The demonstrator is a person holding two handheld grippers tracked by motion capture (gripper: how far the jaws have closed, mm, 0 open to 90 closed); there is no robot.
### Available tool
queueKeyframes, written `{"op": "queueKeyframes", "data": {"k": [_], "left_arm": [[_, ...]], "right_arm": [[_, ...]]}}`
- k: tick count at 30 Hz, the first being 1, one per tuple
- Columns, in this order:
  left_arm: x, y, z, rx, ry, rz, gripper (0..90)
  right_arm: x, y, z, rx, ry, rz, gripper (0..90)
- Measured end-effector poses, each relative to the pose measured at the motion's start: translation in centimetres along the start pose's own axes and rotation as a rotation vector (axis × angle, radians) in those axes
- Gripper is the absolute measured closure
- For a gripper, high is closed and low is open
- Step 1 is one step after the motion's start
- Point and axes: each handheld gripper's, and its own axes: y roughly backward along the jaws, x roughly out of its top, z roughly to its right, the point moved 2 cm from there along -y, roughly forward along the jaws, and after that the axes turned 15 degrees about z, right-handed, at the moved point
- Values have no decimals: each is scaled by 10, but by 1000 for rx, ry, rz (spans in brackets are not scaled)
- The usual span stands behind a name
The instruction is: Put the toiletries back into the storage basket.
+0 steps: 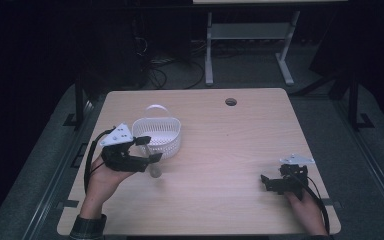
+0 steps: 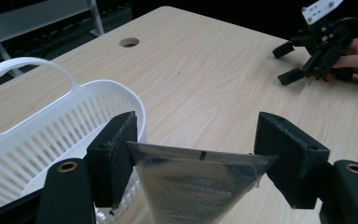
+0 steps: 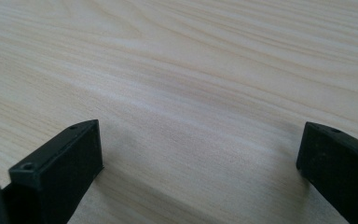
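Clearly, from the high view, my left hand-held gripper (image 1: pixel 147 148) grasps a silvery foil pouch (image 1: pixel 155 170) beside the white slotted plastic basket (image 1: pixel 158 136) on the pale wooden surface (image 1: pixel 230 150); I should lift it above the rim (the arched handle could snag). The left gripper view shows the pouch (image 2: pixel 191 186) pinched edge to edge. My right hand-held gripper (image 3: pixel 200 154) rests released, well apart.

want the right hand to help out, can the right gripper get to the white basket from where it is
Probably yes, with a long reach. The right gripper sits open at the table's far side, with bare wood between it and the white basket. The left gripper, holding a silver pouch, crowds the basket's near side.
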Motion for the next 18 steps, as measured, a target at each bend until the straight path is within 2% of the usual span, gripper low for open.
{"op": "queueKeyframes", "data": {"k": [11, 18], "left_arm": [[-3, 3, -14, 37, 22, -23, 299], [1, 9, -21, 54, 19, -23, 299]], "right_arm": [[0, 0, 0, -1, 0, 0, 0], [0, 0, 0, -1, 0, 0, 0]]}}
